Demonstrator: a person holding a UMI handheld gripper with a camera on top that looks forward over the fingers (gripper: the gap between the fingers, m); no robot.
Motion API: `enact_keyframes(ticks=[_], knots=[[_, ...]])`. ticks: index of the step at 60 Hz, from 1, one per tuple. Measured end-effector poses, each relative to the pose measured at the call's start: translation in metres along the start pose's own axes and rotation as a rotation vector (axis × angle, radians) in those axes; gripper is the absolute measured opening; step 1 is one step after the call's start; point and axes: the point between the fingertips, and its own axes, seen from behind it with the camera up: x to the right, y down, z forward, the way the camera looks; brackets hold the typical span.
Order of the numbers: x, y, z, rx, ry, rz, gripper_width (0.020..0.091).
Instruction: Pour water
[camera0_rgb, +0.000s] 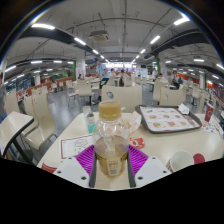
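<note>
gripper (111, 158) fingers clamp their 2 magenta pads (86, 156) against either side of a clear plastic bottle (110, 138) holding yellowish liquid, its cap up, held upright over a white table (190, 141), with a tray (167, 121) lying on the table beyond the bottle.

A white round table (190, 142) carries a tray (167, 121), a bottle (90, 122) and paper (73, 147).
</note>
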Motion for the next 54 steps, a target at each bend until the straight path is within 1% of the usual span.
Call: enact_keyframes(ticks=[1,3,4,5,13,18,22,27,36,38,42,46,54], knots=[[0.0,0.0,0.0,0.0,0.001,0.0,0.0449],[0.002,0.0,0.0,0.0,0.005,0.005,0.0418],[0.002,0.0,-0.001,-0.001,0.008,0.008,0.0418],[0.002,0.0,-0.001,-0.002,0.01,0.008,0.039],[0.007,-0.004,-0.006,-0.015,0.01,0.021,0.0391],[0.007,-0.029,-0.019,0.017,-0.013,0.078,0.039],[0.003,-0.051,-0.034,0.041,-0.069,0.206,0.0391],[0.001,-0.08,-0.048,0.045,-0.159,0.469,0.0391],[0.004,-0.12,-0.072,0.028,-0.39,1.097,0.0389],[0.002,-0.125,-0.08,0.021,-0.419,1.217,0.039],[0.013,-0.118,-0.074,0.01,-0.48,1.426,0.0392],[0.024,-0.107,-0.075,-0.016,-0.5,1.603,0.0389],[0.041,-0.07,-0.06,-0.054,-0.494,1.88,0.0388]])
